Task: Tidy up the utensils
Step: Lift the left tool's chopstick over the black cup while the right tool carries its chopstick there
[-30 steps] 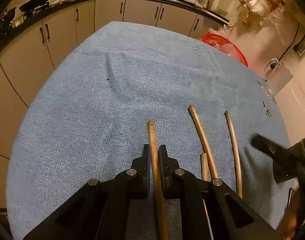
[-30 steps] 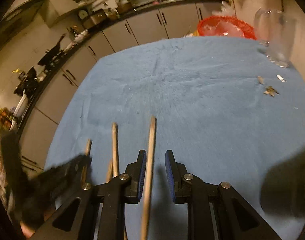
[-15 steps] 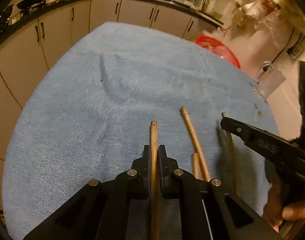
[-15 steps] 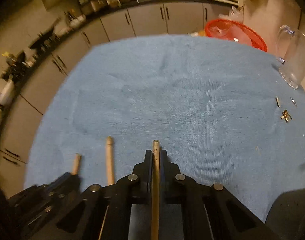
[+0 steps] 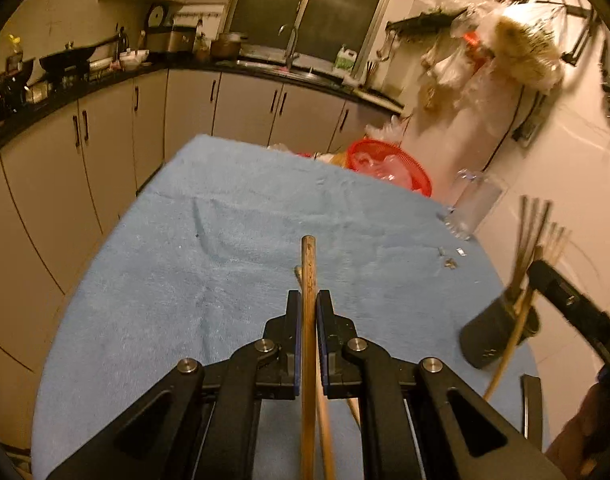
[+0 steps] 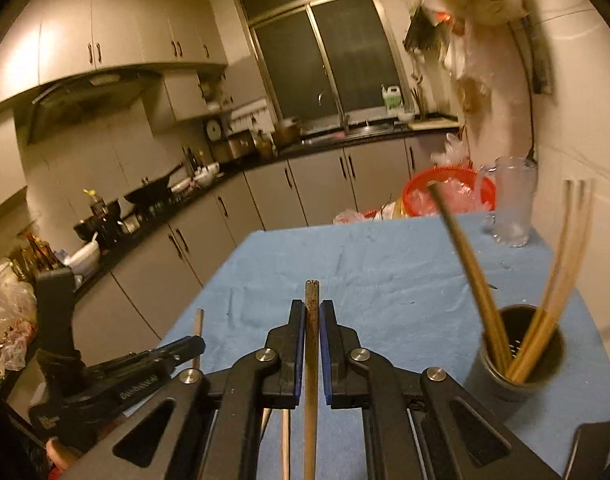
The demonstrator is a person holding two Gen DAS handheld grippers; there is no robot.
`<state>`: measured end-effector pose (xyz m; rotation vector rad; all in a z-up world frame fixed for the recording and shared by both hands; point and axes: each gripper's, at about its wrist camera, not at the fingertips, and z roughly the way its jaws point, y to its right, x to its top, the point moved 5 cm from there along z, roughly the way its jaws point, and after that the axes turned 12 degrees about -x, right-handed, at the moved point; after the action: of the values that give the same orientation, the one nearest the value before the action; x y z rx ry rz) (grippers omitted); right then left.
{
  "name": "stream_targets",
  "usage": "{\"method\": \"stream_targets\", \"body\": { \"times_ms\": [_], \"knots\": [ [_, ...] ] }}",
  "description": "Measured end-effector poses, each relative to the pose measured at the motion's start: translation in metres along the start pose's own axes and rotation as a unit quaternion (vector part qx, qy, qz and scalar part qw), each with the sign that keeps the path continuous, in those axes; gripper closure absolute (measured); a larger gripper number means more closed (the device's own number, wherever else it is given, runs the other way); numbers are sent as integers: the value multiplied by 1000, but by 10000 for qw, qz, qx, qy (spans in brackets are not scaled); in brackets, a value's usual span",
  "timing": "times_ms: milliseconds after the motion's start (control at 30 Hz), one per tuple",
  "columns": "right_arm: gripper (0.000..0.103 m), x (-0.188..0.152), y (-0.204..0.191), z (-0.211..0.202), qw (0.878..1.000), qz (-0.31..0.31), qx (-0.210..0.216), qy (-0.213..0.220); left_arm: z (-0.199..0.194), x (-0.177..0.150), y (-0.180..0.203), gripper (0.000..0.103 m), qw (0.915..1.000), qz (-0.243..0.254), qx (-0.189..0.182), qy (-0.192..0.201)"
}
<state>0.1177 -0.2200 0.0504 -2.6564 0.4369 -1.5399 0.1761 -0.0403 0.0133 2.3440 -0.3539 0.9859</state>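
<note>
Left wrist view: a light, stiff, smooth chopstick (image 5: 308, 280) is pinched mid-shaft by the closed left gripper (image 5: 307, 312), as another chopstick (image 6: 312, 308) is by the closed right gripper (image 6: 312, 320).

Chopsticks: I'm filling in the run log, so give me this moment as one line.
left gripper: shut on chopstick | right gripper: shut on chopstick | holder: has chopsticks, upright | table: loose chopsticks left

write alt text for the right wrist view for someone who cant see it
The right gripper is shut on a wooden chopstick above a blue cloth-covered table. To its right stands a dark holder with several chopsticks leaning in it; the left gripper shows at lower left, kitchen cabinets behind.
</note>
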Motion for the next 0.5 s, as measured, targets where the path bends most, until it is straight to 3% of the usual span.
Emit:
{"method": "stream_targets", "body": {
  "times_ms": [233,500],
  "knots": [
    [96,-8,11,-42,9994,50,100,322,-41,-1,29,96,9995,248,-7,203],
    [96,-7,31,-74,9977,239,135,614,-59,-3,44,95,9991,327,-18,270]
  ]
}}
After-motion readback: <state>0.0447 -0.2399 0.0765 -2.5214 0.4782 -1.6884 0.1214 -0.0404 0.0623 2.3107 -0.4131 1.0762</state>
